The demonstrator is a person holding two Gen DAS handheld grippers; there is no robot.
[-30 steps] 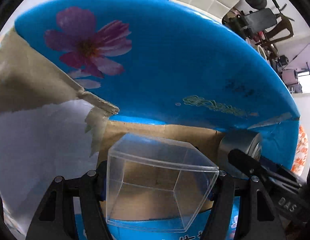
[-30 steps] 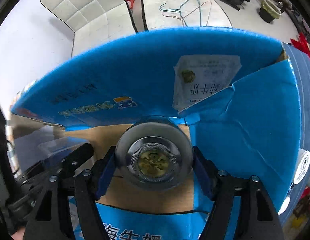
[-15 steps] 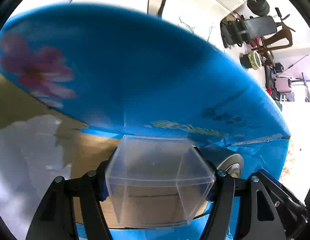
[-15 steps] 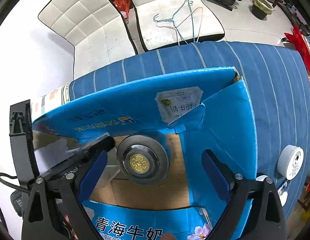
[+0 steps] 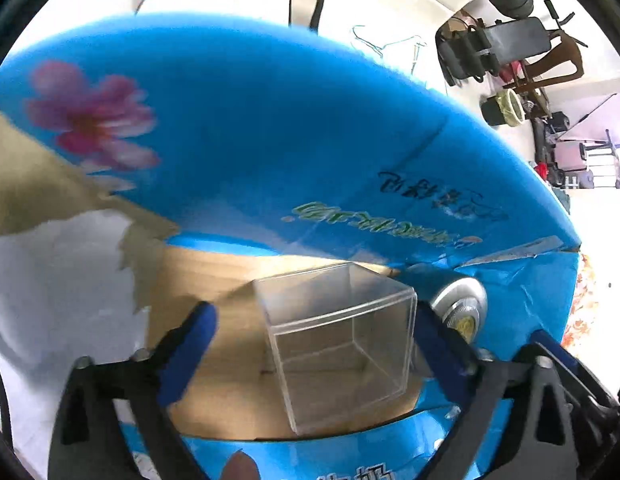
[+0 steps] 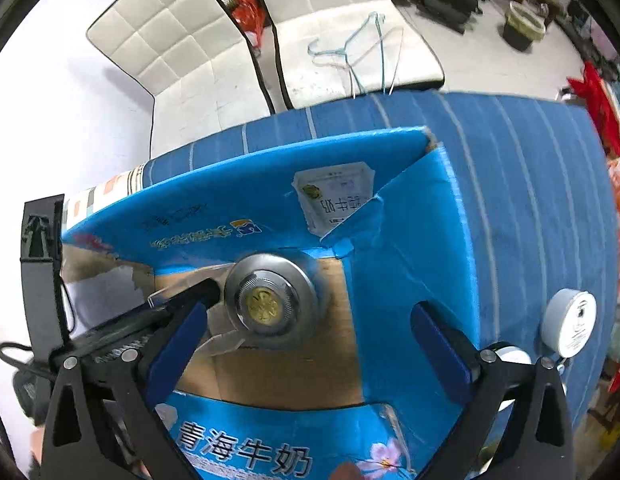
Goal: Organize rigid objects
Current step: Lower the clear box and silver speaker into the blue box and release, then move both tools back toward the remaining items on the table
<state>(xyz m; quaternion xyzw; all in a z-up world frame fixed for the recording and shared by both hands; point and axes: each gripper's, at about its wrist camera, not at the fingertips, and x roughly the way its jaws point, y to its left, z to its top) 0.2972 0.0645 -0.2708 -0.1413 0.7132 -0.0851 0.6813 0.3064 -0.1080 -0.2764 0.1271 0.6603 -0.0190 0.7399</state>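
Inside the blue carton [image 6: 409, 240], on its cardboard floor, I see the clear box [image 5: 341, 340] just beside the metal disc [image 6: 270, 304]. My left gripper [image 5: 310, 344] and right gripper [image 6: 310, 336] both stand apart, holding nothing. Carton walls crowd both views, and the left gripper hides part of the disc.

White quilted chairs [image 6: 198, 60], wire hangers [image 6: 361, 52], striped blue cloth [image 6: 529, 184], dark bin [image 6: 523, 26].
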